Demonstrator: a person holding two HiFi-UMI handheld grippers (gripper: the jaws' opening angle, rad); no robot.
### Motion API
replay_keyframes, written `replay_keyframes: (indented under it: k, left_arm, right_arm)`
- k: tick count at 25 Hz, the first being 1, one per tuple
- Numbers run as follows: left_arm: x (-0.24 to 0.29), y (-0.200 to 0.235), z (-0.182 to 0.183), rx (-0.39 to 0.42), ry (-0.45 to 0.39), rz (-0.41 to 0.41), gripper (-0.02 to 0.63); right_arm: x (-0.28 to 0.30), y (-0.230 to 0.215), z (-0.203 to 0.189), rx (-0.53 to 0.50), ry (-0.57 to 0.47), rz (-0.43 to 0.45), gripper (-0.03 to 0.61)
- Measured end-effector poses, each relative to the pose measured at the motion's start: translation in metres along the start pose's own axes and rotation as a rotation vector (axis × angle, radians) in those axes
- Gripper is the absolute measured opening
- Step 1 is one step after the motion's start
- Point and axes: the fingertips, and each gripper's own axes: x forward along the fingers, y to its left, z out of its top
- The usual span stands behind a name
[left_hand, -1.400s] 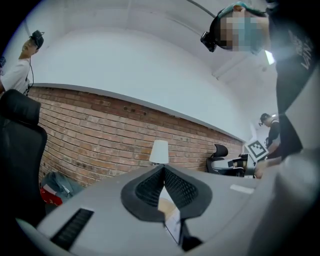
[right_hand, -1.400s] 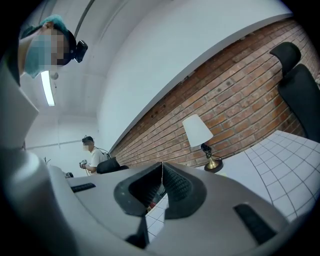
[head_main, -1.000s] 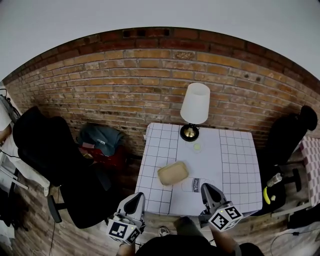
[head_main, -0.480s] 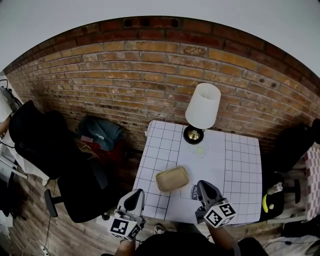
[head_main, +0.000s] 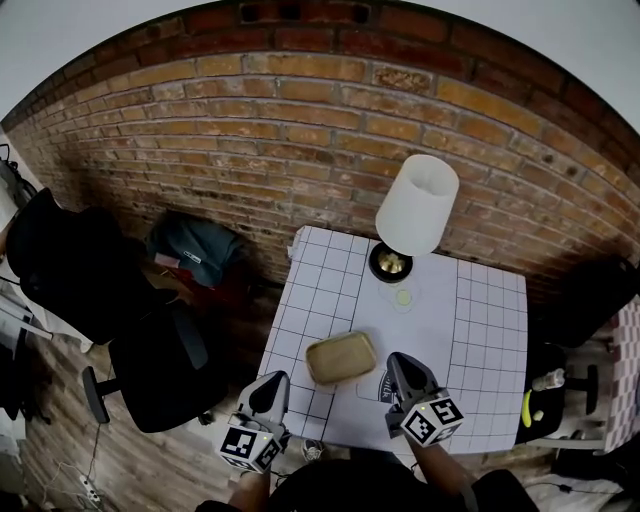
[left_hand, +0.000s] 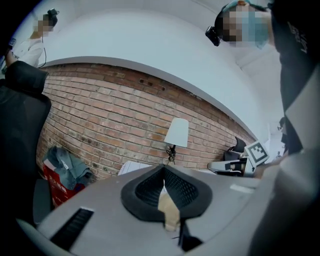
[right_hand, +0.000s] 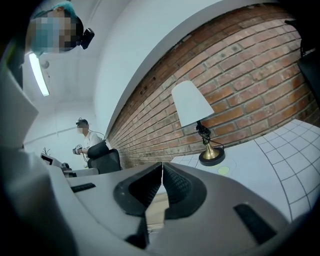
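Hovering at the near edge of the table (head_main: 480, 330), the left gripper (head_main: 270, 385) and right gripper (head_main: 400, 362) had their jaws pressed together — empty. A tray (head_main: 340, 357) lay between them.

Table (head_main: 490, 330): white, gridded top.
Lamp (head_main: 417, 205): white shade, brass base, at table's far edge, near wall.
Green disc (head_main: 403, 296): flat on table, just before lamp base.
Wall (head_main: 250, 130): red brick.
Office chair (head_main: 90, 290): black, left of table.
Cloth bundle (head_main: 195, 255): blue-grey, on floor between chair and wall.
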Motion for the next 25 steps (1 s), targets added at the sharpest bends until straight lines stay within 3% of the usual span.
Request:
replay_keyframes:
  k: [16, 25]
  left_arm:
    - [0.024, 0.018, -0.062, -0.112, 0.163, 0.041, 0.014]
    - [0.036, 0.016, -0.089, -0.186, 0.231, 0.038, 0.163]
  right_arm:
    - [0.024, -0.027, -0.052, 0.027, 0.151, -0.001, 0.008]
    - [0.031, -0.035, -0.074, 0.081, 0.218, 0.011, 0.140]
